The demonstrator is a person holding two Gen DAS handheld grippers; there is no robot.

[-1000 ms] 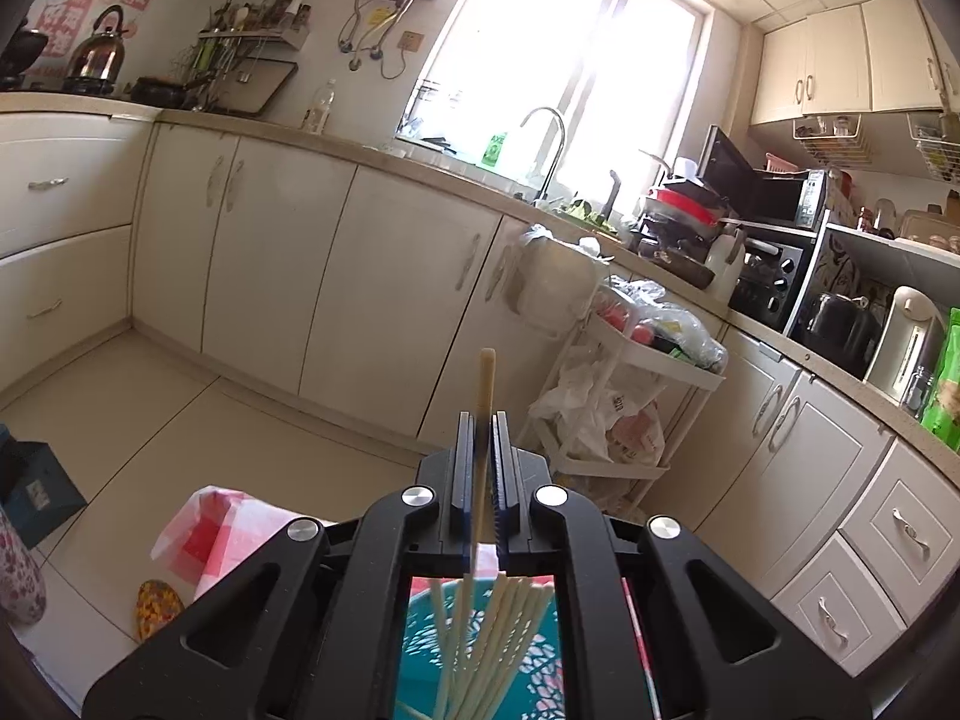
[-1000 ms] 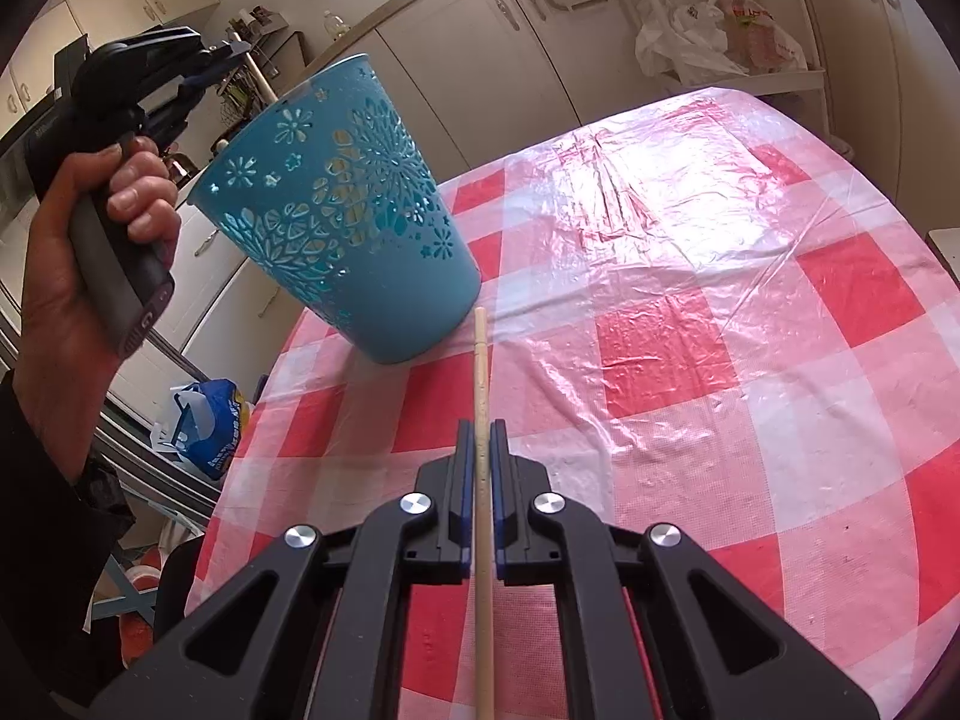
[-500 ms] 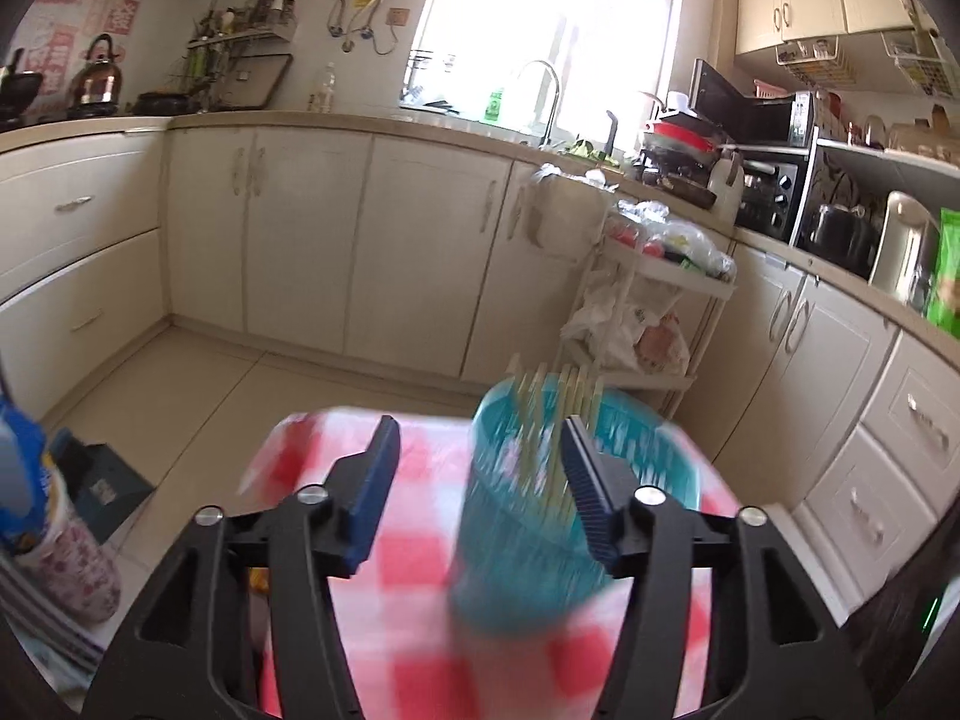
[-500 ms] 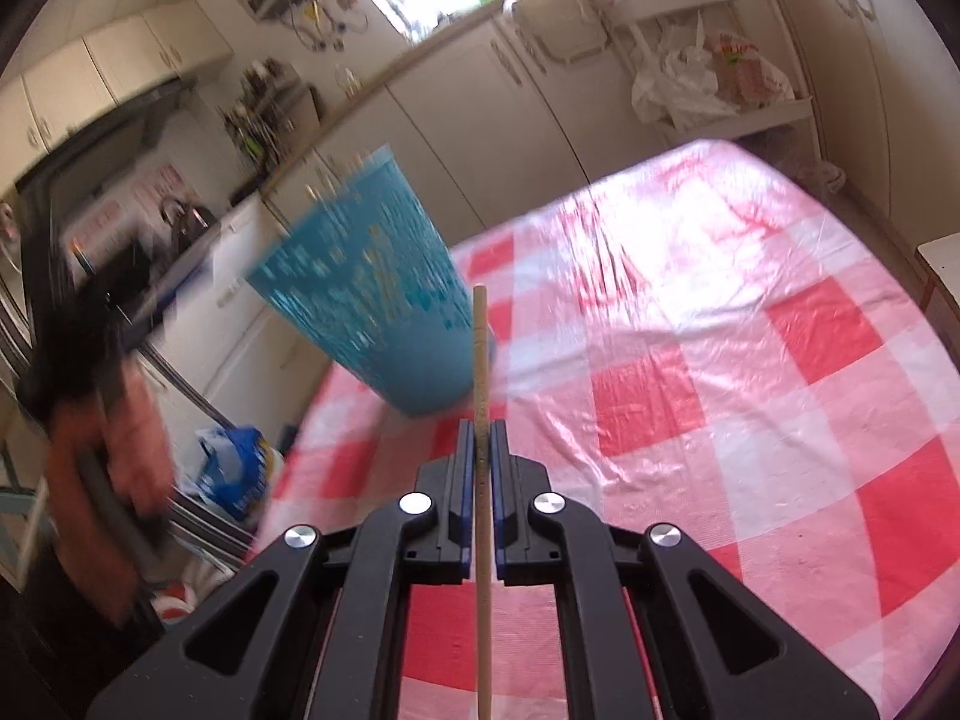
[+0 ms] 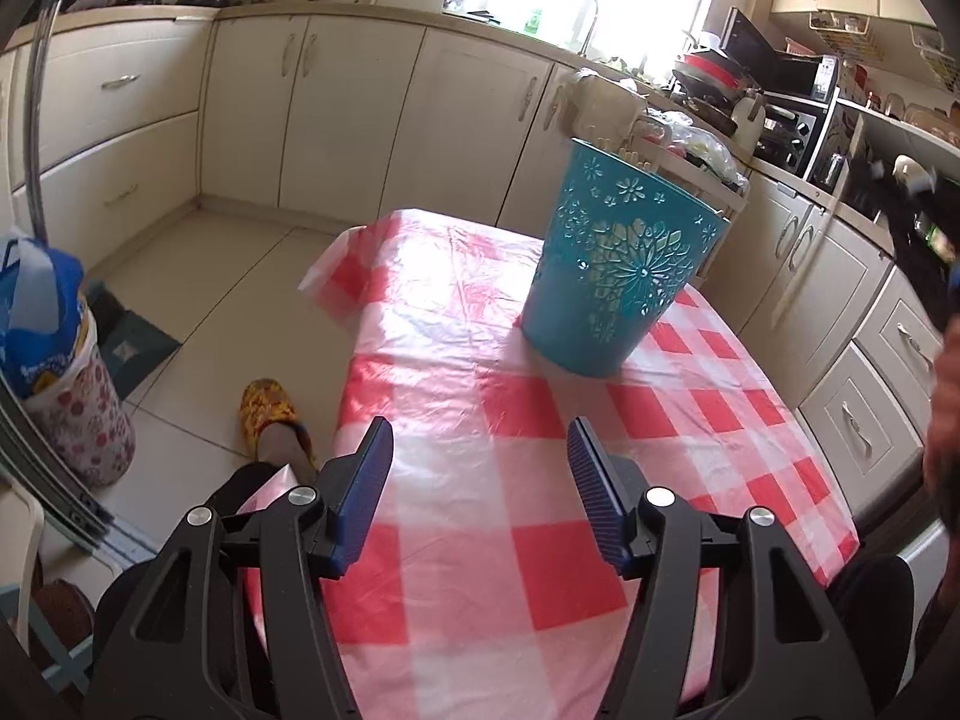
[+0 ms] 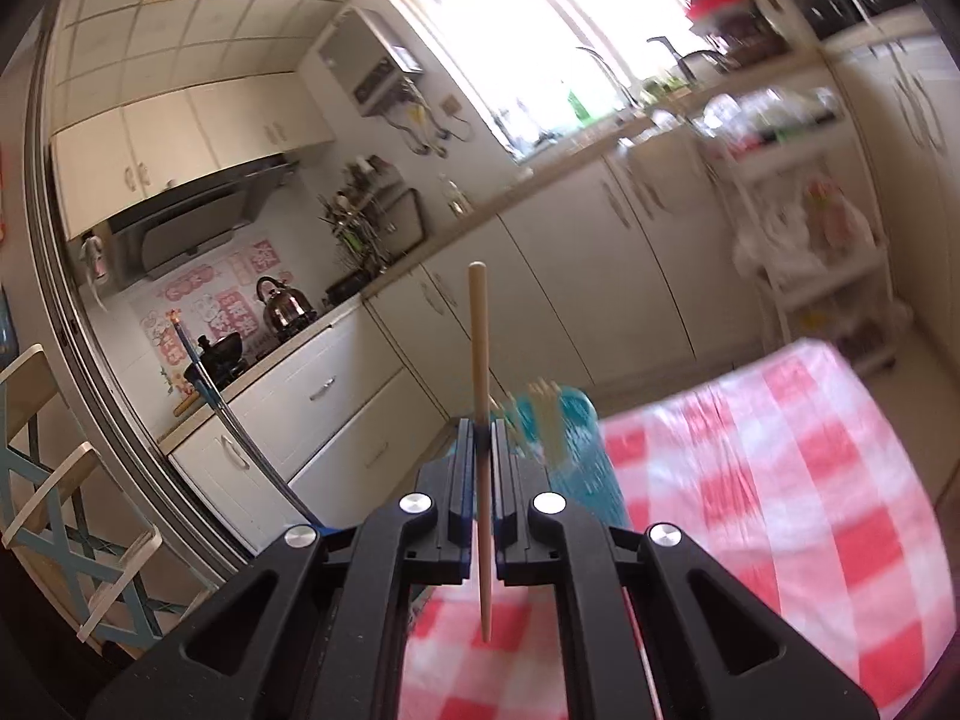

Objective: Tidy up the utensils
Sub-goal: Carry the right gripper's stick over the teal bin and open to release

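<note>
Left wrist view: left tool [image 5: 480,468] gapes empty before the basket [image 5: 621,267]; right tool [image 6: 480,438] pinches a chopstick [image 6: 478,354].

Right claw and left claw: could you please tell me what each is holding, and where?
Right claw grips a chopstick near its middle; left claw holds nothing.

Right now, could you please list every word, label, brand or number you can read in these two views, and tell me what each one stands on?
None can be read for certain.
Pink wall stickers behind the kettle: large characters, too blurred to read.
Blue-and-white bag on the floor: printed lettering, too small and warped to read.
Green bottle on the windowsill: label washed out by glare.
Teal basket: cut-out flowers only, no text.
</note>
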